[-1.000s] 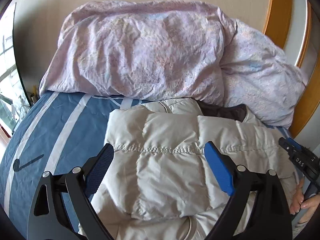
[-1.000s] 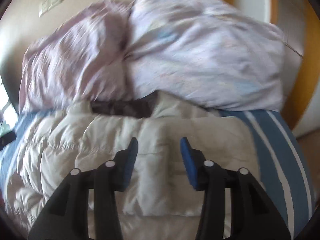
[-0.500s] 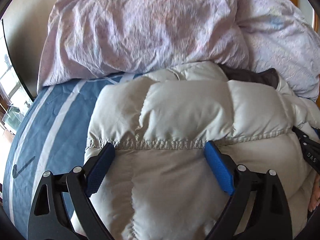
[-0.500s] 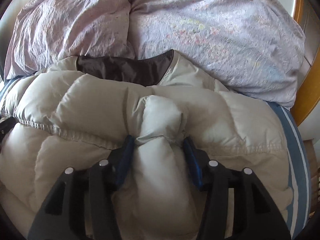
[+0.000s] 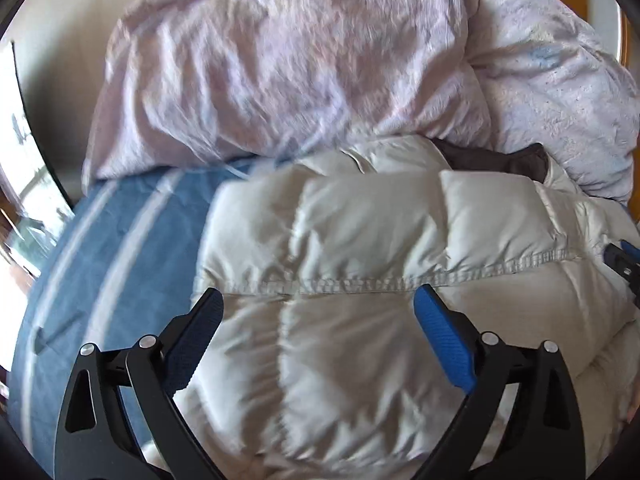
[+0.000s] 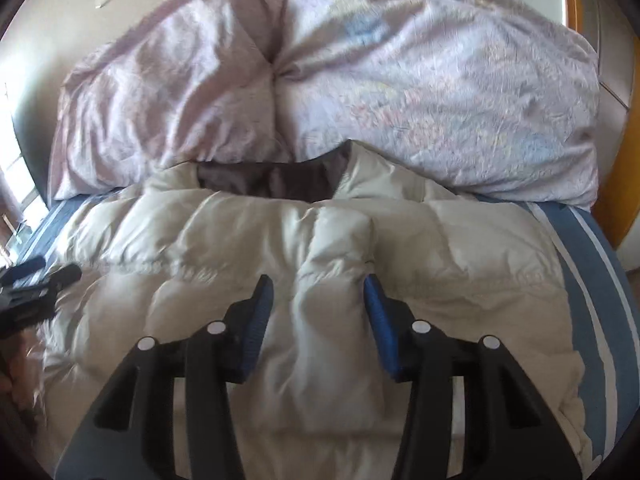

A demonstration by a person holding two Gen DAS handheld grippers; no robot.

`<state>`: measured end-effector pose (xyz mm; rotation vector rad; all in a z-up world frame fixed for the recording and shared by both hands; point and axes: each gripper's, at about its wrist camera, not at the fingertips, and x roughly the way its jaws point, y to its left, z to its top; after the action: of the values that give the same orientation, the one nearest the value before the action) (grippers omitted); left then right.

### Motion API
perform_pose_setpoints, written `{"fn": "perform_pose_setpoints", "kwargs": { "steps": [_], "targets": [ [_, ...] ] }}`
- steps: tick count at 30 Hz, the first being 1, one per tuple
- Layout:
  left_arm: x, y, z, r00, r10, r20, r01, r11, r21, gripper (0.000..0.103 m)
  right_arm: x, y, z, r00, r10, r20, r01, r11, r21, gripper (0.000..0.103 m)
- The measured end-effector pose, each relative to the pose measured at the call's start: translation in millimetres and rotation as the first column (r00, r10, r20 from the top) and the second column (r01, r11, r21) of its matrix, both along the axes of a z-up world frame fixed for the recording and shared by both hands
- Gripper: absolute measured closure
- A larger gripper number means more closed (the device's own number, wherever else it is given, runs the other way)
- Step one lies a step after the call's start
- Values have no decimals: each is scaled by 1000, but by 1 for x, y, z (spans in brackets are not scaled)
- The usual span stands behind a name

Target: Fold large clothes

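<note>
Cream quilted jacket (image 6: 320, 248) lies folded on the bed (image 5: 112, 240), collar against the lilac pillows (image 6: 360, 80). Since a second ago the left tool (image 5: 316, 312) has opened further and sunk, jaws wide astride the jacket without pinching; the right tool (image 6: 318, 300) has been closing, a puffed ridge between its half-open jaws. Striped sheet lies bare along both bed edges.

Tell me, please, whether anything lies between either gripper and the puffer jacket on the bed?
Nothing visible does. The left gripper and right gripper both sit directly over the cream puffer jacket; the crumpled duvet lies beyond its collar, out of the way.
</note>
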<state>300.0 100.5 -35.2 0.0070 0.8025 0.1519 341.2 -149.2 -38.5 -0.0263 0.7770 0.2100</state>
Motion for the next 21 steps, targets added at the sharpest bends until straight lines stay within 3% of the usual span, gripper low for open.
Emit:
{"fn": "perform_pose_setpoints", "kwargs": {
  "steps": [3,5,9,11,13,16,19,21],
  "targets": [
    [7,5,-14,999,23,-40,-23,1000,16,5,2,13,-21,998,4,-55,-11,992,-128,53],
    [11,11,-30,997,34,-68,-36,999,-25,3,4,16,-37,997,9,-70,-19,989,-145,49],
    [12,14,-32,997,37,-63,-40,998,-46,3,7,19,-38,997,5,-82,-18,985,-169,46],
    [3,20,-29,997,27,-68,-33,995,-97,5,7,5,-31,991,5,-135,-18,995,-95,45],
    [-25,30,-19,999,-32,-44,22,976,-216,5,-4,-25,-13,983,28,-180,-16,998,69,42],
    [-72,53,3,991,-133,8,128,932,-338,5,-38,-80,15,979,77,-187,-23,961,275,20],
    [-124,79,10,979,-204,27,196,884,-424,3,-73,-140,31,974,101,-203,-12,918,397,13],
    [-146,92,8,977,-213,12,195,867,-458,3,-101,-186,32,968,83,-238,32,896,443,11]
  ]
}}
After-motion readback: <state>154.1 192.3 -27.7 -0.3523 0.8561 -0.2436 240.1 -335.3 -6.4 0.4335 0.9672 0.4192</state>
